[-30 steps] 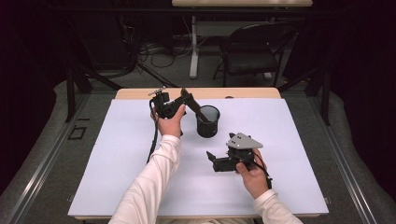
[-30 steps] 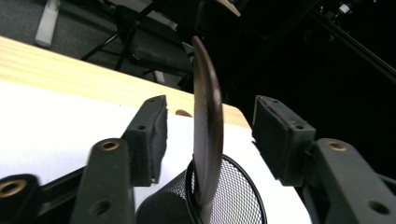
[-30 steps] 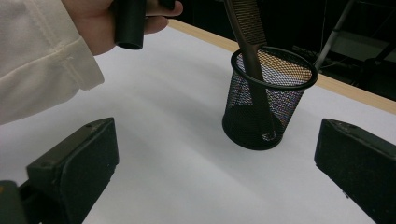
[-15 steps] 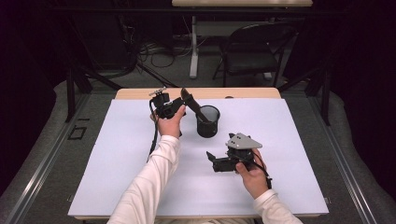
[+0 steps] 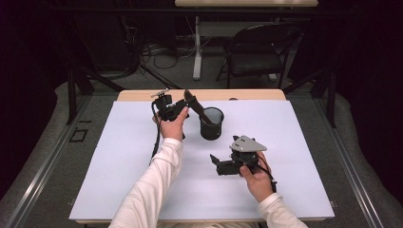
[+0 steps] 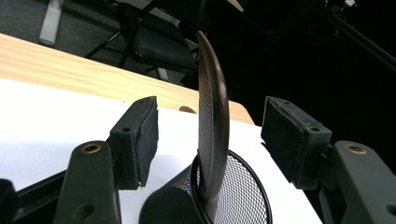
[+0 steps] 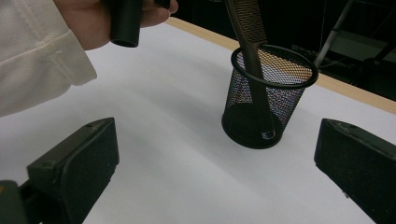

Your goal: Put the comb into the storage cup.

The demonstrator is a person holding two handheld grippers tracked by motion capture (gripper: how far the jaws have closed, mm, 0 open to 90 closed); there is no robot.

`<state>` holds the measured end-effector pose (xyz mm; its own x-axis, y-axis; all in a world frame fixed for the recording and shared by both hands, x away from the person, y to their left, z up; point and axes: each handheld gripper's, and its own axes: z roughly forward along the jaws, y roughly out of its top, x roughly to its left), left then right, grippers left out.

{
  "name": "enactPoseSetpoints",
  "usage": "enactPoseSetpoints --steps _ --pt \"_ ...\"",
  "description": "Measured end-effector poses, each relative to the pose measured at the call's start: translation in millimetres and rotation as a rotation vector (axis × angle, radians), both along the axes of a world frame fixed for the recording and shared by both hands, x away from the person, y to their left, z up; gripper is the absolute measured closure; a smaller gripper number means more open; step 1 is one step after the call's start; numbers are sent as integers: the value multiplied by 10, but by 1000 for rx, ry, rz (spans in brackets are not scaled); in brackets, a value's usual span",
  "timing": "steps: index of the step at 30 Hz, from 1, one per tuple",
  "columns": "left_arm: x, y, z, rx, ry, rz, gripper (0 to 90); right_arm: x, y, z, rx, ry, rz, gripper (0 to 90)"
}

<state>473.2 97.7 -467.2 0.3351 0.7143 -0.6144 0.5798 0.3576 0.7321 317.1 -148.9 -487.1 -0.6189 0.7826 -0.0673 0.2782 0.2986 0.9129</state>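
Comb [image 6: 212, 116] stands between open hand-held gripper [image 6: 210, 135] pads.

A lab-like recording room is suggested by dark surroundings, floor cables [image 5: 157, 52], a folding chair [image 5: 259, 50] and a white-covered table [image 5: 304, 156].

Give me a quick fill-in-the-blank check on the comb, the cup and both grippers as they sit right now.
1. The brown comb stands with its lower end inside the black mesh ____.
2. The left gripper has its pads on either side of the comb, and its jaws are ____, not pressing on it.
3. The right gripper rests low over the white table cover and holds ____.

Missing words: cup; open; nothing
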Motion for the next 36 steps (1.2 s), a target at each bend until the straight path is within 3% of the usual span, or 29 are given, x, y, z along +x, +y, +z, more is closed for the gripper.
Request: enactPoseSetpoints --steps 8,15,25,32,34,36 --pt "-34 23 41 -1 -9 -13 365 -1 -1 1 -1 0 -1 0" --pt "-107 68 145 18 -40 -42 362 -2 -5 2 -3 -2 -3 0" --pt "-188 163 242 73 -62 -75 348 -6 -2 0 -6 -1 -4 0" --pt "-223 207 288 99 -44 -121 348 -3 -4 -3 -6 -1 -5 0" --pt "-235 217 304 118 -81 -150 348 -4 -3 -3 -6 0 -6 0" --pt "-251 220 321 132 -86 -152 349 -5 -5 -1 -7 -2 -5 0"
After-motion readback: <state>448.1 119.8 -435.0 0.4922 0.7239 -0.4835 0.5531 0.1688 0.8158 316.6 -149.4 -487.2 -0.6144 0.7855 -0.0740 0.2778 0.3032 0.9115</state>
